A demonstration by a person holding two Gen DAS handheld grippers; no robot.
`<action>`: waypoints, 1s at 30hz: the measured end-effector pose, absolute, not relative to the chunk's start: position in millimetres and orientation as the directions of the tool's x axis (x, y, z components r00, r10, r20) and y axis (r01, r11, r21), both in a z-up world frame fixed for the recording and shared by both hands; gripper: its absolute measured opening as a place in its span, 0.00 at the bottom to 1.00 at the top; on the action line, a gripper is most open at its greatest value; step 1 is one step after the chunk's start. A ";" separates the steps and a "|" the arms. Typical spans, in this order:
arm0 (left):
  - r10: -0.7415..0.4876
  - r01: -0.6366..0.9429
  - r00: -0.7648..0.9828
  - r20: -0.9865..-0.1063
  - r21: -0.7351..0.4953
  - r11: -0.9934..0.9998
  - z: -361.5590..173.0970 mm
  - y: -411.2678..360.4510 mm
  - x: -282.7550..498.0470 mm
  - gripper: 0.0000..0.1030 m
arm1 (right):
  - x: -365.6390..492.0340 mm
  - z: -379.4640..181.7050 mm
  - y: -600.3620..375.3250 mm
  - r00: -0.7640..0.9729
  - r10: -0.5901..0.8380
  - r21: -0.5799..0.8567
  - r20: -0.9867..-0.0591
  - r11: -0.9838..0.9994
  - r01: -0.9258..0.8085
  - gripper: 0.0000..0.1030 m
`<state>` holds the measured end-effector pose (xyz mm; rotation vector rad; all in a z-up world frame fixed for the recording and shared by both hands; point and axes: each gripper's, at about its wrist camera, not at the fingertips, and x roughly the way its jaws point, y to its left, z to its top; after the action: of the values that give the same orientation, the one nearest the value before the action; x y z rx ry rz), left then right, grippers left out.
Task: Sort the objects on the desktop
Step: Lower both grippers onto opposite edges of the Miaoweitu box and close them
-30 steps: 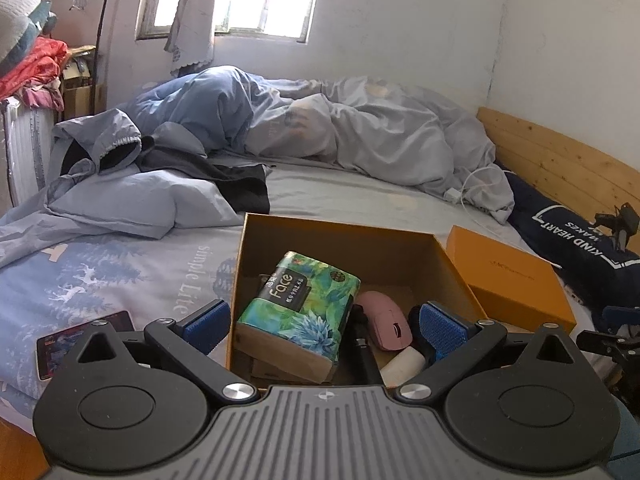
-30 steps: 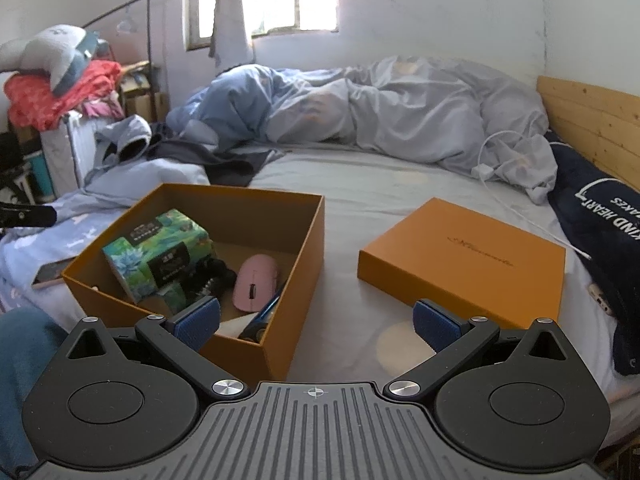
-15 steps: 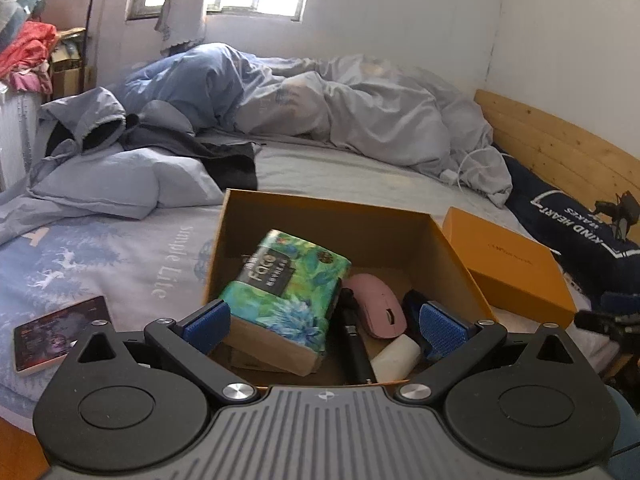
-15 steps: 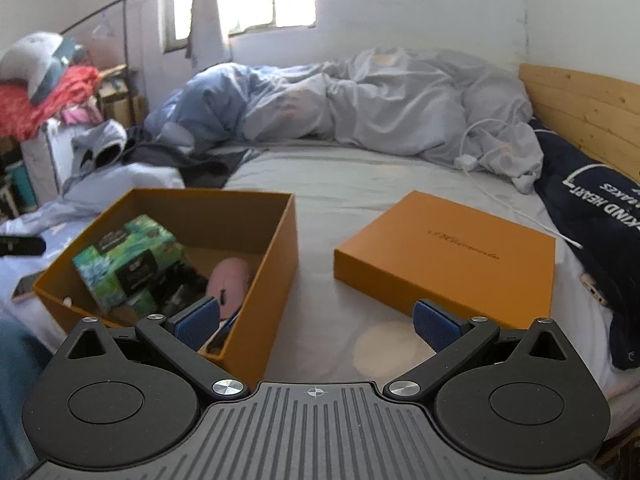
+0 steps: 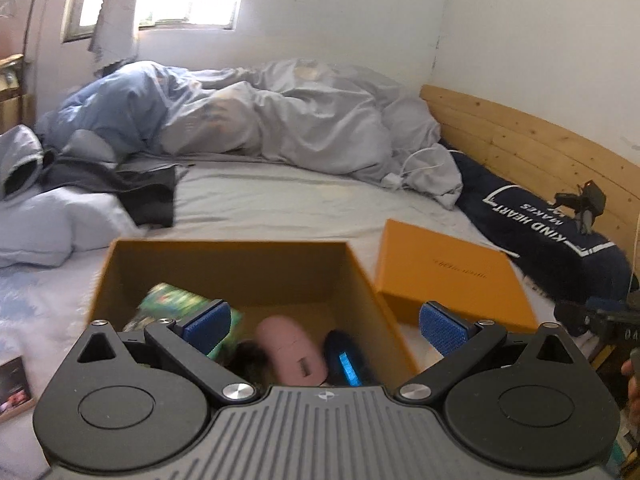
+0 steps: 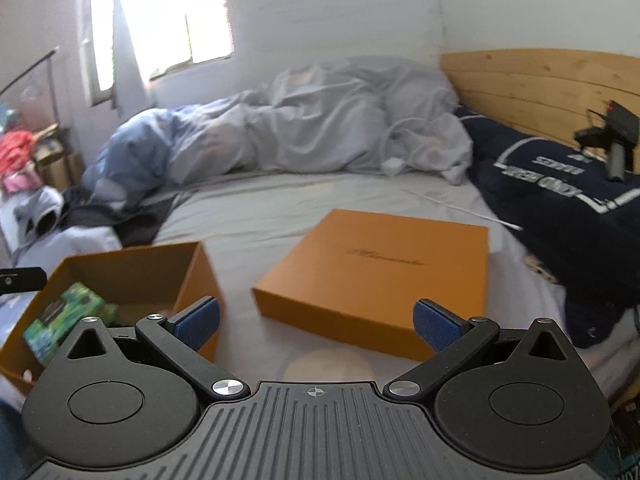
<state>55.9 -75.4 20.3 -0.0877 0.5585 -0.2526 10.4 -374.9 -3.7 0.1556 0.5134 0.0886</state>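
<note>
An open orange box (image 5: 224, 272) sits on the bed. Inside lie a green tissue pack (image 5: 172, 304), a pink mouse (image 5: 292, 348) and a dark item with a blue stripe (image 5: 344, 360). My left gripper (image 5: 324, 326) hovers over the box's near side, open and empty. The orange lid (image 6: 380, 268) lies flat on the sheet to the box's right. My right gripper (image 6: 316, 322) is open and empty, in front of the lid's near edge. The box (image 6: 132, 276) and tissue pack (image 6: 68, 316) show at the left of the right wrist view.
A crumpled grey-blue duvet (image 5: 280, 116) covers the back of the bed. A navy pillow (image 5: 552, 232) lies along the wooden headboard (image 6: 540, 88). A white cable (image 6: 460, 204) crosses the sheet. A phone (image 5: 14, 380) lies at the left edge. Clothes (image 5: 132, 188) are piled left.
Both grippers swung to the right. The left one now looks at the box's right half, the right one faces the lid. Both stayed open and empty.
</note>
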 end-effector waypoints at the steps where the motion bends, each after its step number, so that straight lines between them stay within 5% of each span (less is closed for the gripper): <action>1: -0.270 0.224 0.815 -0.513 -0.152 0.963 22.3 -81.2 61.4 1.00 | 11.7 -3.5 -381.6 0.870 0.112 0.171 -0.480 0.985 -0.032 1.00; 13: -0.374 0.322 0.758 -0.535 -0.191 0.927 28.3 -147.4 125.0 1.00 | 32.8 -7.0 -458.0 0.878 -0.002 0.201 -0.478 0.973 0.112 1.00; 30: -0.374 0.341 0.660 -0.652 -0.185 0.922 -23.6 -218.3 232.2 1.00 | 116.7 -74.1 -523.9 0.852 0.063 0.397 -0.520 0.901 0.176 1.00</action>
<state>232.2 -218.3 -23.6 -0.0480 0.7482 -0.4046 116.7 -523.9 -74.1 0.4511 0.5530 -0.0617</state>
